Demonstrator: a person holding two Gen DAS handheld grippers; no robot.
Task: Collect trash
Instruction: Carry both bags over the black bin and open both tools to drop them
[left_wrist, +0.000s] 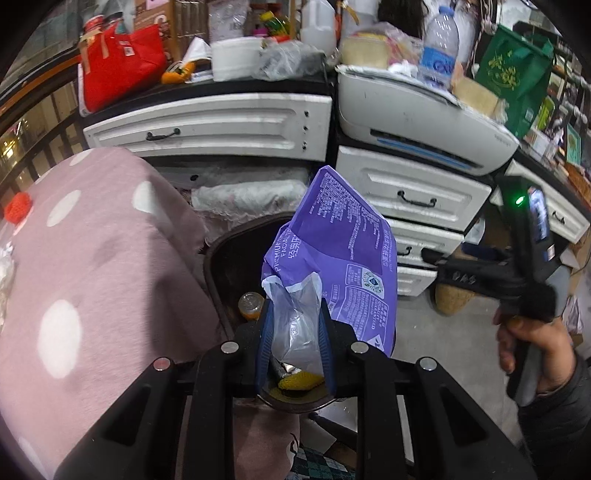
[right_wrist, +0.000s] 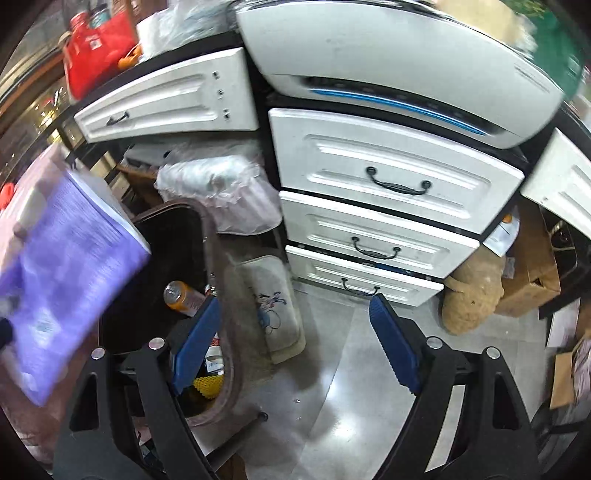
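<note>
Left wrist view: the left gripper (left_wrist: 295, 328) pinches the clear plastic end of a purple tissue wrapper (left_wrist: 340, 254), printed with white text and creased, held above the brown trash bin (left_wrist: 221, 254). A bottle (left_wrist: 251, 304) lies inside.

Right wrist view: the right gripper (right_wrist: 295, 343) is spread wide, empty. The wrapper (right_wrist: 66, 280) appears blurred, left of the bin (right_wrist: 225, 314).

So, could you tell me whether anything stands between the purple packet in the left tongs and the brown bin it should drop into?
Nothing visible does. The left tongs hold the purple packet and a clear plastic bag directly over the open brown bin, which has no lid over it. Only trash lies inside, including an orange bottle. The right tongs are open off to the side.
</note>
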